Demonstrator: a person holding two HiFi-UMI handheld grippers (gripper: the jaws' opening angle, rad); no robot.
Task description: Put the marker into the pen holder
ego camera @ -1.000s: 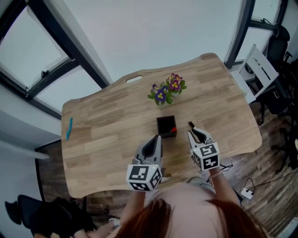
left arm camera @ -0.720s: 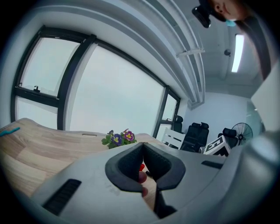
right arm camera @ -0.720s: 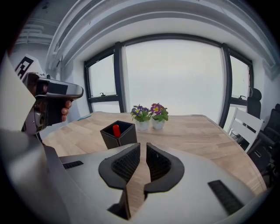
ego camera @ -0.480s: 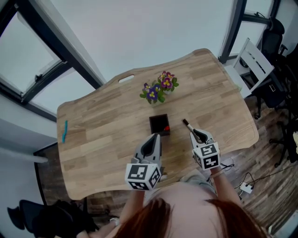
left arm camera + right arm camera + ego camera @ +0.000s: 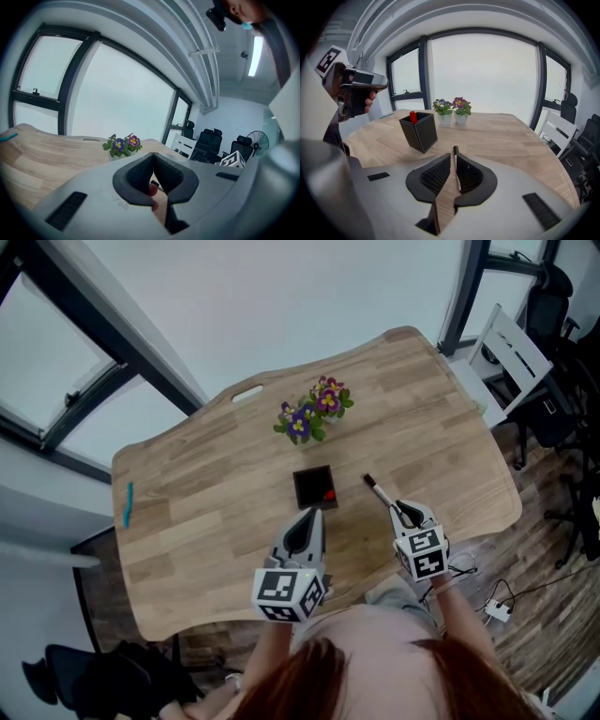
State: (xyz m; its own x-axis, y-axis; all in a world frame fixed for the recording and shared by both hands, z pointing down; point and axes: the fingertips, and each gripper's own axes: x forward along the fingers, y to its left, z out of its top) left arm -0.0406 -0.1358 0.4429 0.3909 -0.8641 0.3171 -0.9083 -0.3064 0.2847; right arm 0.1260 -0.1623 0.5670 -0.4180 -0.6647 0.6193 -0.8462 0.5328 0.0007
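Observation:
A black square pen holder (image 5: 312, 486) stands mid-table with a red marker (image 5: 329, 494) in it. To its right, just above the table, my right gripper (image 5: 403, 512) is shut on a white marker with a black cap (image 5: 378, 493), whose cap points toward the holder. In the right gripper view the marker (image 5: 455, 152) sticks out past the shut right gripper (image 5: 453, 158), with the holder (image 5: 419, 131) ahead on the left. My left gripper (image 5: 313, 519) hovers just in front of the holder. The left gripper (image 5: 152, 157) is shut with nothing in it.
Two small pots of purple and pink flowers (image 5: 310, 412) stand behind the holder. A teal pen (image 5: 128, 504) lies near the table's left edge. The wooden table (image 5: 216, 493) ends close in front of me. Office chairs (image 5: 553, 343) and a white rack stand at the right.
My right gripper has drawn a little to the right, away from the pen holder, with the marker still in it. The left gripper has stayed by the holder.

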